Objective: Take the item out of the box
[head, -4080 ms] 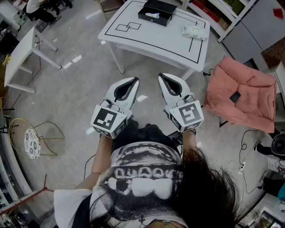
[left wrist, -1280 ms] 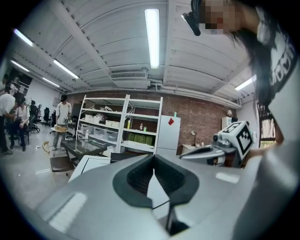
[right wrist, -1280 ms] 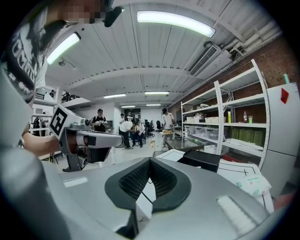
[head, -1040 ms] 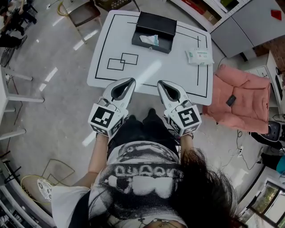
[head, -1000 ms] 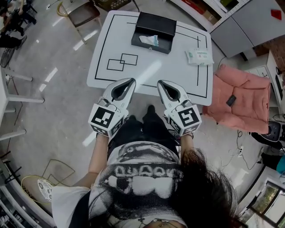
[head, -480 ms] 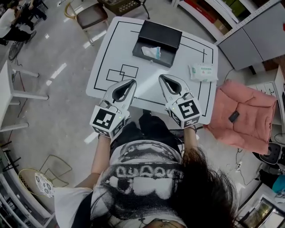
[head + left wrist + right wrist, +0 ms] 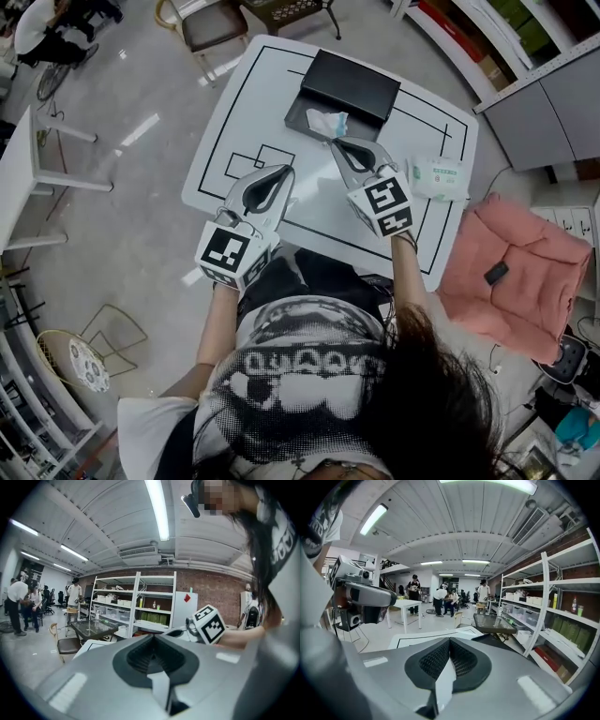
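A black open box [image 7: 345, 86] stands at the far side of the white table [image 7: 253, 103]. A white and teal item [image 7: 327, 122] lies in the box's near compartment. My right gripper [image 7: 336, 142] is shut and empty, with its tips just short of the box's near wall, close to the item. My left gripper [image 7: 289, 170] is lower and to the left over the table, shut and empty. In the right gripper view the shut tips [image 7: 450, 639] point at the table [image 7: 426, 638] and the box's dark edge [image 7: 490, 639]. The left gripper view shows shut tips [image 7: 153, 635] and the right gripper's marker cube [image 7: 208, 624].
A pack of wipes [image 7: 439, 176] lies on the table's right part. Black outlined squares [image 7: 260, 161] are marked on its left. A pink padded chair [image 7: 511, 267] stands to the right, a brown chair [image 7: 211, 21] beyond the table, shelves [image 7: 487, 28] at the back.
The table has come nearer and both grippers now hang over it. The right gripper has reached forward to the box's near wall; the left has advanced less. Both stay shut.
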